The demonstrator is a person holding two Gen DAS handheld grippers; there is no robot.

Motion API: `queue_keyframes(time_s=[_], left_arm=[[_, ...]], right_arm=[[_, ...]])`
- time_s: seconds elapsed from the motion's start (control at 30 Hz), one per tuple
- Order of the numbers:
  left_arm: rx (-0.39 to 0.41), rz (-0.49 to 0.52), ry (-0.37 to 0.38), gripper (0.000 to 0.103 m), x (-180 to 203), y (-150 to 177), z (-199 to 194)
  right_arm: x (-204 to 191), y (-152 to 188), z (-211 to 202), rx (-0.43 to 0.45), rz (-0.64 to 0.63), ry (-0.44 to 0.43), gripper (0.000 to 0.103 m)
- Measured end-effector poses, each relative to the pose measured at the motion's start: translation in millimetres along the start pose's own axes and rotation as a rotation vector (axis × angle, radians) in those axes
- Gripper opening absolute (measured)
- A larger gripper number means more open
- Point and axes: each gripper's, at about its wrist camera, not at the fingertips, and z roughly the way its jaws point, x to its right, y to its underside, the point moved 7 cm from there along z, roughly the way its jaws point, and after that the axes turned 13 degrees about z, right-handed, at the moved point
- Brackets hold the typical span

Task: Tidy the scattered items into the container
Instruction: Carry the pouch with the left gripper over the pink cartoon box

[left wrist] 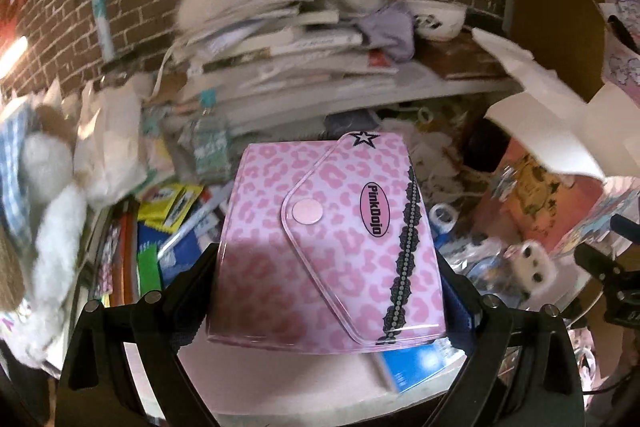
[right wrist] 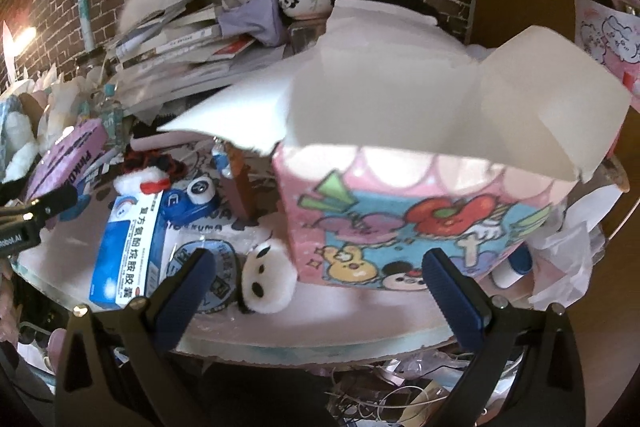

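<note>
the left gripper (left wrist: 326,267) is pinching a pink leopard-print pouch (left wrist: 320,247) between its jaws, above the cluttered table (right wrist: 320,323). the right gripper (right wrist: 316,275) is hanging spread and empty, facing the pink cartoon box (right wrist: 400,219), whose flaps are standing open.

Round pale-pink table (right wrist: 320,327), crowded. Pink cartoon-printed box (right wrist: 400,227) stands on the right part, its white flaps open. Just beside its lower left corner lies a white fluffy panda toy (right wrist: 266,279), next to a plastic-wrapped sticker (right wrist: 208,267). A blue-and-white medicine carton (right wrist: 128,251) lies flat to the left. Behind it sits a blue contact-lens case (right wrist: 192,203), and a white plush with a red bow (right wrist: 140,183) near the far edge
</note>
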Motion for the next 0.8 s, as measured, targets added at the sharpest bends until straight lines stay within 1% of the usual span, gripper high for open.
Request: queue_keyframes(time_s=[0.23,0.47,0.57,0.67,0.8], left_arm=[[0.049,0.053,0.026,0.094,25,-33,-13],[0.088,0.126,0.085,0.094,63,-73,-21],[0.106,0.168,0.121,0.094,86,-94,-25],[0.120,0.208,0.187,0.094,112,-113,-30],[0.112,0.296,0.241,0.094,155,-135,-29]], right_arm=[[8,-11,-9,0.021,0.007,0.008,0.103],[22,-16,-20,0.044,0.020,0.019,0.103],[36,-19,-24,0.052,0.041,0.034,0.103],[53,-20,-29,0.058,0.069,0.050,0.103],[72,-20,-34,0.063,0.096,0.068,0.103]])
